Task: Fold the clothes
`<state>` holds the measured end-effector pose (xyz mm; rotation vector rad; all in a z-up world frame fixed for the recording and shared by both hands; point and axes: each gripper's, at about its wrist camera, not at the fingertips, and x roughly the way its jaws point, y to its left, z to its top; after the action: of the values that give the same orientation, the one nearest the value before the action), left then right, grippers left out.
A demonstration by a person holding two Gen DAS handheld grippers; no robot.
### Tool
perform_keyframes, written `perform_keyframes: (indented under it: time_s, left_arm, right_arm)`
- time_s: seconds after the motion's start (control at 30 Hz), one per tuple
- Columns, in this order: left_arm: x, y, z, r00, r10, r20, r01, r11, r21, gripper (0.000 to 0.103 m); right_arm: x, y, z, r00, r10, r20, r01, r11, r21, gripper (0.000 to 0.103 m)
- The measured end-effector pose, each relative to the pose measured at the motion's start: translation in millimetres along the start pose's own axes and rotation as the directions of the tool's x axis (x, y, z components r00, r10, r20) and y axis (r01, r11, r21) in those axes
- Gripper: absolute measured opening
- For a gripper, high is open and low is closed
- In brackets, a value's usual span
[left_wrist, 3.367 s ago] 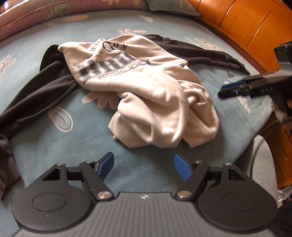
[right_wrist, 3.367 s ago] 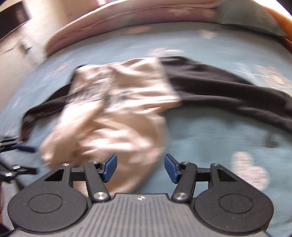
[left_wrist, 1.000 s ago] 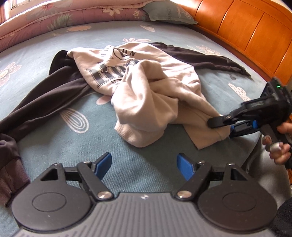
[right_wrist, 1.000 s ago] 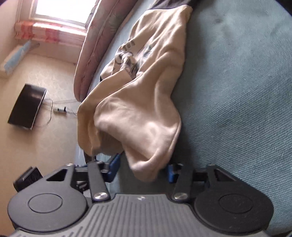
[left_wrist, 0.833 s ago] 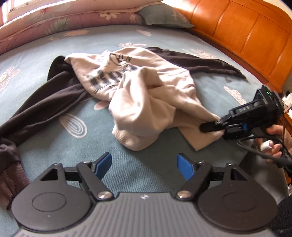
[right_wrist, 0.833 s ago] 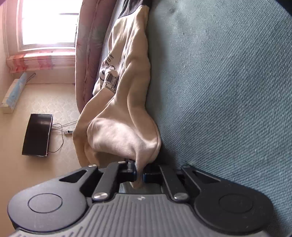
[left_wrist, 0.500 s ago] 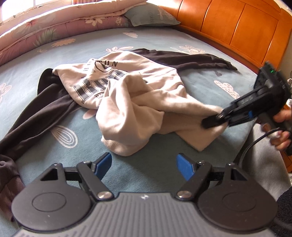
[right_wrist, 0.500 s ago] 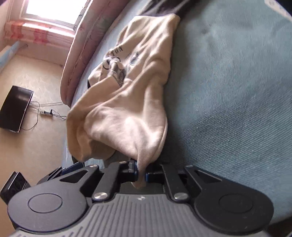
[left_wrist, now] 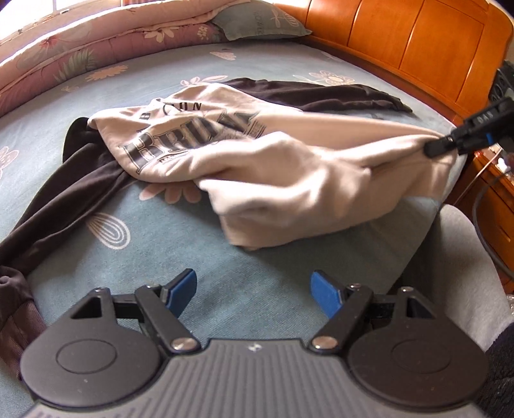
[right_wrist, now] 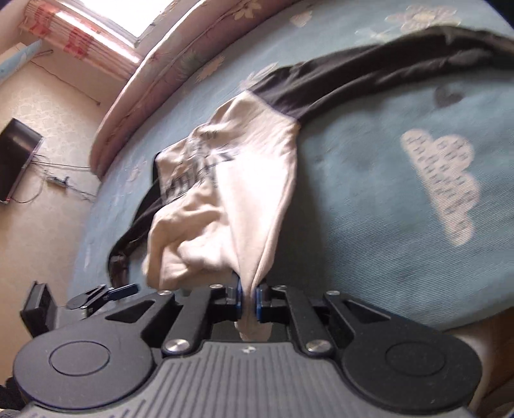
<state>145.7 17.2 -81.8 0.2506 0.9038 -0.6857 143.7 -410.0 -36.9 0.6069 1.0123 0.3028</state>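
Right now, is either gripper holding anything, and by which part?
The right gripper pinches the cream sweatshirt by a bunched edge; the left gripper is open, empty.

Blurred sweatshirt lettering (right_wrist: 196, 170); dark garment (left_wrist: 19, 254) cut off left

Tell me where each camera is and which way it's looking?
Left wrist: sits on the left gripper, looking across the bed at the cream sweatshirt; its own jaws stand open with nothing between them, and the right gripper shows at the far right.
Right wrist: sits on the right gripper, looking along the bed toward the window; its jaws are shut on the sweatshirt, and the left gripper peeks in.
Both show the sweatshirt, the dark garment and the bed.
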Motion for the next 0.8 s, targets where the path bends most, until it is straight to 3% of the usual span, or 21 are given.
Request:
perform_keyframes:
  time_s: [0.1,0.2,0.37,0.53,0.67,0.8]
  left_arm:
    - [-1,-2,1,1.0,-0.001,-0.001,0.001,1.0,0.005,0.078]
    - [-2,-4,1,1.0,-0.001,-0.003,0.001,1.0,0.011,0.078]
    - [2,-4,1,1.0,0.008,-0.018,-0.008,1.0,0.015,0.078]
    - [4,1,-1,0.998,0.039,-0.041,-0.039,0.999,0.004,0.079]
    - [5,12,-8,0.995,0.071,-0.069,-0.073,0.997,-0.021,0.079]
    - [1,28,-15,0.993,0.091,-0.076,-0.095,0.994,-0.061,0.079]
  right_arm:
    - [0,-21,11,0.989,-0.146,-0.024,0.145,0.989,-0.016,0.013]
    - [4,-29,9,0.947,-0.318,-0.035,0.315,0.946,-0.082,0.024]
    - [1,-16,3,0.95,-0.312,0.014,0.311,0.942,-0.127,0.037]
    - [16,47,0,0.96,-0.271,0.071,0.28,0.909,-0.31,0.05]
    - [49,115,-12,0.969,-0.226,0.101,0.244,0.805,-0.541,0.062]
    - [95,173,-33,0.973,-0.205,0.11,0.217,0.63,-0.745,0.074]
